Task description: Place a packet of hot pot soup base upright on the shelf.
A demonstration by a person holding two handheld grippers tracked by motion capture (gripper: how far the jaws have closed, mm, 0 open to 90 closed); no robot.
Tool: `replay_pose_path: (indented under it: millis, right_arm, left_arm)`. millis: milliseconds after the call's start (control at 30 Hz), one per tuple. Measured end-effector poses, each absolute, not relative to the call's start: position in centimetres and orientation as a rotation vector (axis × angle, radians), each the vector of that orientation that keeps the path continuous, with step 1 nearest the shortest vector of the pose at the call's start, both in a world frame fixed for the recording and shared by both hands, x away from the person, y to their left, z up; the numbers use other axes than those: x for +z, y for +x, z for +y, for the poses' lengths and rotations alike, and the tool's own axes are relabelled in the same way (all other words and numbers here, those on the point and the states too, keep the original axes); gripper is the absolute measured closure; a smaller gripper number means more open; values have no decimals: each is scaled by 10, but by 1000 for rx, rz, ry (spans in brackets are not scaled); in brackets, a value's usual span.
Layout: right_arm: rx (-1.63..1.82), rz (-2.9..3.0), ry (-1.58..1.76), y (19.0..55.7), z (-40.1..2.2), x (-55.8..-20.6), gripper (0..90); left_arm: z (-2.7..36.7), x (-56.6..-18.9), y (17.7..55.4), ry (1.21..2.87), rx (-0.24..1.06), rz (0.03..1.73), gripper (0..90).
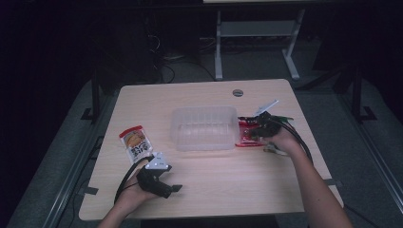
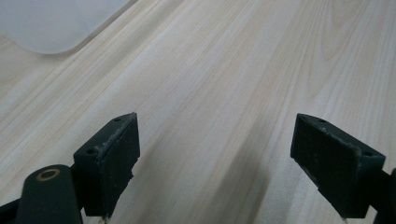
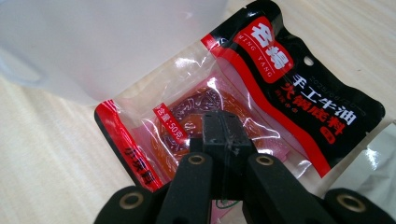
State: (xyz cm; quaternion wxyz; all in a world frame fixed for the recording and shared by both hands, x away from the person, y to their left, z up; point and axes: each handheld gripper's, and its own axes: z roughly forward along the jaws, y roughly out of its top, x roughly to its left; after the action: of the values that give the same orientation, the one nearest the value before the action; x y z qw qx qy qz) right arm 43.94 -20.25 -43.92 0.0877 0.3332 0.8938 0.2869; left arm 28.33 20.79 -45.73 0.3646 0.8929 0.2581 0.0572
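Your right gripper (image 3: 223, 135) has jaws pressed together over the red sauce packet (image 3: 243, 102) near the surface's right edge; your left gripper (image 2: 229, 163) has jaws spread.

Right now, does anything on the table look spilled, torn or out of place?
Nothing stands out. The red and black sauce packet lies flat and intact beside the clear plastic tub, and the snack packet looks whole.

red-black sauce pouch (image 3: 243, 107) | flat on table | beside clear tub (image 1: 204, 127)

Glossy plastic red sachet (image 3: 233, 102), frosted translucent plastic tub (image 1: 204, 127), pale matt wood-grain table (image 1: 228, 180).
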Motion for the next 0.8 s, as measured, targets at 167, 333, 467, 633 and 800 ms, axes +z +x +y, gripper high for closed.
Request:
replay_pose_path:
  millis: [167,333,467,633,800]
  right_arm:
    - [849,2680,970,431,-199,-438,900]
    - [869,2692,952,422,-200,-439,900]
    - [875,2702,923,413,-199,-439,900]
    - [883,2723,908,402,-199,-439,900]
    - [888,2736,879,388,-198,-438,900]
  left_arm:
    - [208,-457,283,2302,145,660,151]
    - [207,-458,283,2302,143,662,151]
    - [206,-458,283,2307,143,657,151]
    - [206,-457,283,2306,145,656,151]
    - [205,-457,282,2299,144,654,151]
